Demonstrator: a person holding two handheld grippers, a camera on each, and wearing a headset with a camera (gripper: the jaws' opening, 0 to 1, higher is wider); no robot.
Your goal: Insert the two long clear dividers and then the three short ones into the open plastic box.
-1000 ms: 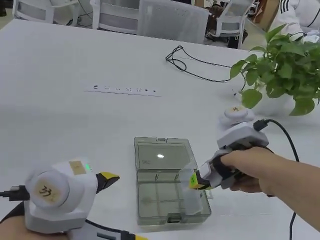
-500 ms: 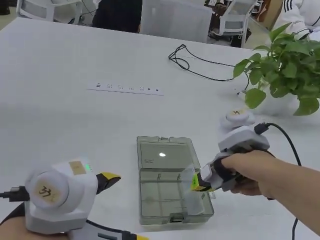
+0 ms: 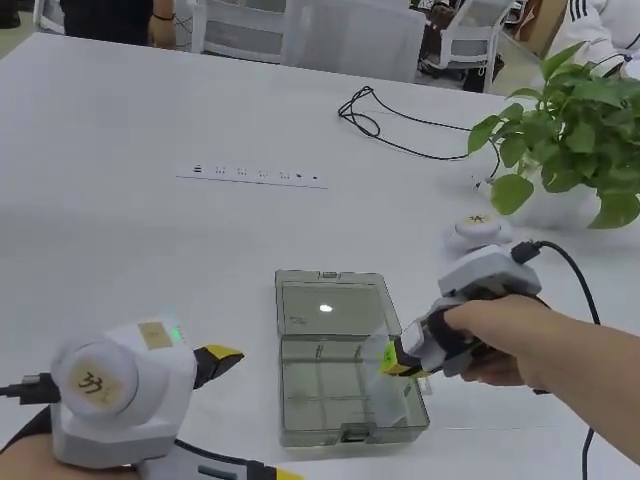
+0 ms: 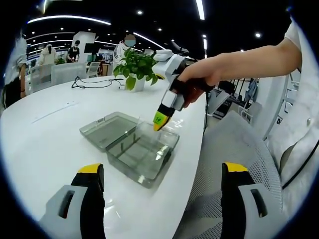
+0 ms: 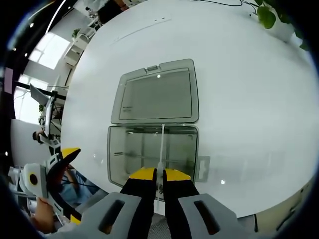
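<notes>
The open clear plastic box (image 3: 315, 392) lies near the table's front edge, lid (image 3: 330, 305) folded flat behind the tray. My right gripper (image 3: 393, 364) hangs over the tray's right side, shut on a clear divider (image 3: 385, 388) that reaches down into the tray. In the right gripper view the divider (image 5: 162, 149) runs edge-on from the shut gripper (image 5: 159, 175) across the tray (image 5: 129, 152). My left gripper (image 3: 235, 415) is open and holds nothing, left of the box. From its own view, the left gripper (image 4: 164, 199) faces the box (image 4: 134, 152) and the right gripper (image 4: 160, 119).
A small clear piece (image 5: 203, 168) lies on the table by the tray's right side. Farther back are a white power strip (image 3: 255, 176), a black cable (image 3: 400, 125), a white puck (image 3: 478, 228) and a potted plant (image 3: 570, 120). Chairs line the far edge.
The head view has shifted slightly. The right gripper stays over the tray's right side with the divider in it. The left gripper has not moved.
</notes>
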